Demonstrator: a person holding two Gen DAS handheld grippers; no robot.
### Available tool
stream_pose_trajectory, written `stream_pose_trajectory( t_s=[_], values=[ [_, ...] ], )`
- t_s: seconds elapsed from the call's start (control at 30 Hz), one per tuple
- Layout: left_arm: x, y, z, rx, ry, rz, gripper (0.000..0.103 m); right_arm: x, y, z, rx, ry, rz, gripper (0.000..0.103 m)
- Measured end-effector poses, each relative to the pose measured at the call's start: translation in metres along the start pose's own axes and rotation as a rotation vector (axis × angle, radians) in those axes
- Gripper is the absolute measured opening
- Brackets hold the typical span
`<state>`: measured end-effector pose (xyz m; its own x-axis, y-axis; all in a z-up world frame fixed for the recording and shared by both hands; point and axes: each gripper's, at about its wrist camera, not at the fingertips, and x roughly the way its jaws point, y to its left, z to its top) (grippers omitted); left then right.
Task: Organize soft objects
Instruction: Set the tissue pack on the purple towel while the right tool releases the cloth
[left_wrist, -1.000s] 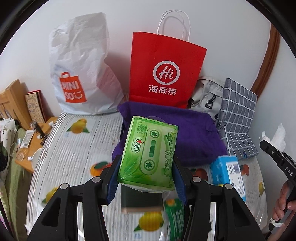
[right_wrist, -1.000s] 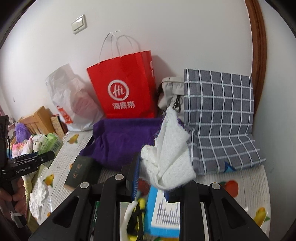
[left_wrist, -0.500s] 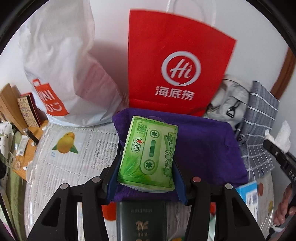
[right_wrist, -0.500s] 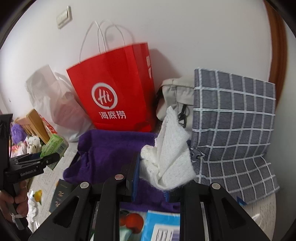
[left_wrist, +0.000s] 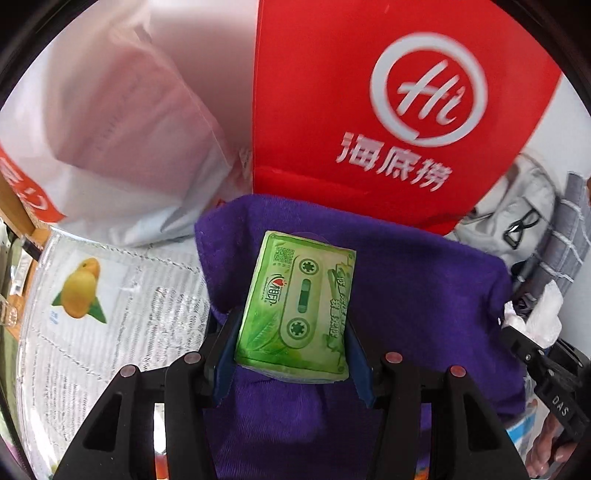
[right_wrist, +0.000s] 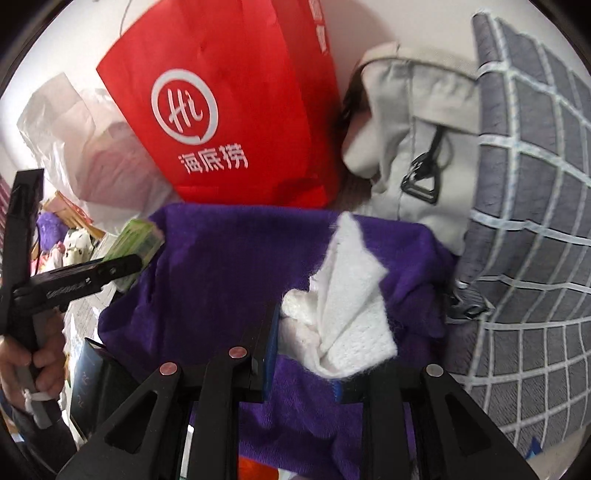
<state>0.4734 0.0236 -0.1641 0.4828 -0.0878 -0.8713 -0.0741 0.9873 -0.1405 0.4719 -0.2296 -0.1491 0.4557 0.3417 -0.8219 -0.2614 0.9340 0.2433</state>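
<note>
Over the purple cloth (left_wrist: 424, 295), the left hand-held gripper (left_wrist: 291, 332) clamped the green tissue pack (left_wrist: 299, 299); the right hand-held gripper (right_wrist: 306, 354), jaws opening around the white cloth (right_wrist: 347, 314), risked dropping it off-target.

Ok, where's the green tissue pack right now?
The green tissue pack is clamped in the left gripper, held over the purple cloth in front of the red paper bag.
</note>
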Motion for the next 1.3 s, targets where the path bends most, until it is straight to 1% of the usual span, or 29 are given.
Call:
stream_pose_trajectory(
  t_s=[0.07, 0.23, 0.43, 0.47, 0.5, 0.53, 0.57, 0.6, 0.63, 0.7, 0.8, 0.9, 1.0, 1.07, 1.17, 1.23, 1.27, 1.3],
  values=[
    [0.005, -0.001, 0.0, 0.002, 0.005, -0.012, 0.051, 0.008, -0.001, 0.0, -0.007, 0.021, 0.0, 0.025],
    [0.016, 0.001, -0.001, 0.004, 0.021, -0.004, 0.051, 0.026, 0.0, 0.0, -0.012, 0.071, 0.024, 0.025],
    [0.023, 0.003, 0.001, -0.014, 0.026, -0.024, 0.051, 0.034, -0.002, -0.002, -0.008, 0.093, 0.022, 0.026],
    [0.023, 0.003, 0.001, -0.018, 0.03, -0.034, 0.052, 0.034, -0.002, -0.001, -0.007, 0.094, 0.023, 0.031],
    [0.024, 0.003, 0.001, -0.02, 0.033, -0.04, 0.056, 0.034, -0.001, -0.001, -0.009, 0.094, 0.029, 0.041],
    [0.025, 0.004, 0.002, -0.018, 0.038, -0.041, 0.062, 0.033, -0.001, 0.0, -0.011, 0.093, 0.035, 0.049],
    [0.026, 0.003, 0.003, -0.016, 0.036, -0.04, 0.065, 0.033, 0.0, 0.0, -0.014, 0.09, 0.038, 0.067],
    [0.024, 0.002, 0.003, -0.011, 0.029, -0.04, 0.07, 0.032, 0.001, 0.002, -0.023, 0.084, 0.041, 0.078],
    [0.024, 0.0, 0.004, -0.009, 0.026, -0.041, 0.075, 0.029, 0.003, 0.002, -0.037, 0.068, 0.045, 0.079],
    [0.02, -0.003, 0.004, -0.002, 0.017, -0.048, 0.076, 0.022, 0.007, 0.003, -0.068, 0.033, 0.027, 0.08],
    [0.013, -0.007, 0.005, 0.0, 0.007, -0.044, 0.077, 0.019, 0.011, 0.002, -0.1, 0.037, 0.007, 0.08],
    [0.007, -0.01, 0.005, 0.01, -0.002, -0.036, 0.077, 0.014, 0.01, 0.002, -0.093, 0.028, -0.012, 0.08],
    [-0.011, -0.016, 0.004, 0.035, -0.028, -0.012, 0.077, 0.0, 0.007, 0.001, -0.069, -0.001, -0.012, 0.08],
    [-0.026, -0.019, 0.003, 0.056, -0.07, 0.009, 0.077, -0.015, 0.007, -0.001, -0.063, -0.036, -0.016, 0.08],
    [-0.046, -0.021, -0.002, 0.058, -0.089, 0.003, 0.077, -0.024, 0.015, -0.005, -0.098, -0.047, -0.016, 0.08],
    [-0.056, -0.021, -0.007, 0.061, -0.09, -0.004, 0.077, -0.022, 0.021, -0.008, -0.113, -0.043, -0.021, 0.087],
    [-0.062, -0.02, -0.011, 0.059, -0.094, -0.001, 0.077, -0.021, 0.025, -0.011, -0.121, -0.044, 0.0, 0.093],
    [-0.066, -0.018, -0.015, 0.057, -0.096, 0.003, 0.077, -0.021, 0.028, -0.014, -0.132, -0.05, 0.02, 0.095]
  ],
)
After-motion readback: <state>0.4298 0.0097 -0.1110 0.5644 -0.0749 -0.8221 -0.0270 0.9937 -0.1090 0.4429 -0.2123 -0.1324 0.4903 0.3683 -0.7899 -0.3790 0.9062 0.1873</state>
